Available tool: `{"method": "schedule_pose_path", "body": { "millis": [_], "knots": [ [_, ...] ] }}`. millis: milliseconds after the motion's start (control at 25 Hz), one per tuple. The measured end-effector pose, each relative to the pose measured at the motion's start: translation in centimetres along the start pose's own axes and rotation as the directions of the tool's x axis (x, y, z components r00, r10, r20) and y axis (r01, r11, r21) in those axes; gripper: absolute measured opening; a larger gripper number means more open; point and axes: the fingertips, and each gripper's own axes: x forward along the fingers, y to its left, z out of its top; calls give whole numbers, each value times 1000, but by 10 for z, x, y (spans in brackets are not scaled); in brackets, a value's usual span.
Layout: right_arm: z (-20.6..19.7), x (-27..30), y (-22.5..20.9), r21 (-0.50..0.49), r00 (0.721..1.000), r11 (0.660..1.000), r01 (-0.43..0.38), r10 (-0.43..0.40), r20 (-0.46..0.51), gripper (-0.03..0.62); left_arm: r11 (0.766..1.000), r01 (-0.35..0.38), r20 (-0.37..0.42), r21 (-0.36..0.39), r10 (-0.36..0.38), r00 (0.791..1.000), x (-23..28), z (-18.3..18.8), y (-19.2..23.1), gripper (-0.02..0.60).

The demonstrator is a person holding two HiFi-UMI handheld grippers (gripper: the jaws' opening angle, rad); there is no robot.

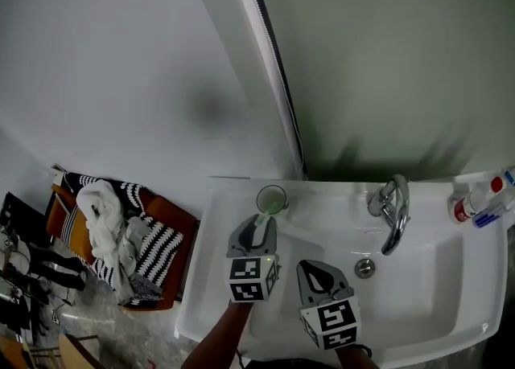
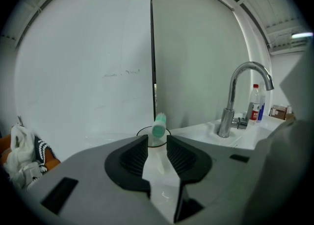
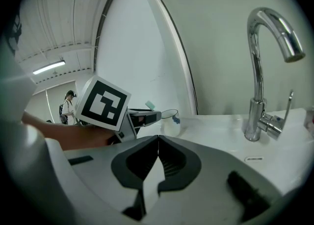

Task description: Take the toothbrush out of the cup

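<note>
A clear greenish cup (image 1: pixel 272 198) stands on the back left corner of the white sink (image 1: pixel 451 311). A toothbrush (image 1: pixel 261 219) with a pale green handle leans out of it toward me. My left gripper (image 1: pixel 257 229) is right in front of the cup, jaws open, and the handle end (image 2: pixel 158 126) shows just past the gap, over the cup's rim (image 2: pixel 142 132), with no pad pressing on it. In the right gripper view the cup (image 3: pixel 170 121) stands past the left gripper (image 3: pixel 142 117), the brush head (image 3: pixel 150 105) above it. My right gripper (image 1: pixel 318 277) hangs over the basin, shut and empty.
A chrome faucet (image 1: pixel 392 215) rises at the back of the basin, the drain (image 1: pixel 364 268) below it. A red-capped bottle (image 1: pixel 475 198) and a blue tube (image 1: pixel 495 215) lie at the back right. Left of the sink, a chair with striped clothes (image 1: pixel 121 239). Wall directly behind.
</note>
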Motion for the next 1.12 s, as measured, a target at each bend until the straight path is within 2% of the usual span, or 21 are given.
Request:
{"method": "schedule_pose_path", "body": {
  "millis": [240,400,720,1120],
  "knots": [
    [-5,1,-3,5,1000,1000,8,-8,-12,12,1000,-25,9,2,25,1000,4,1,6,75],
    [-5,1,-3,2,1000,1000,7,-7,-10,11,1000,-15,7,9,15,1000,5,2,5,40],
    [-2,0,-1,-7,1000,1000,11,-11,-6,11,1000,-22,16,16,21,1000,4,9,8,35],
    [7,-7,12,-36,1000,999,1,0,15,11,999,-40,65,18,39,997,-14,29,12,35]
  ]
}}
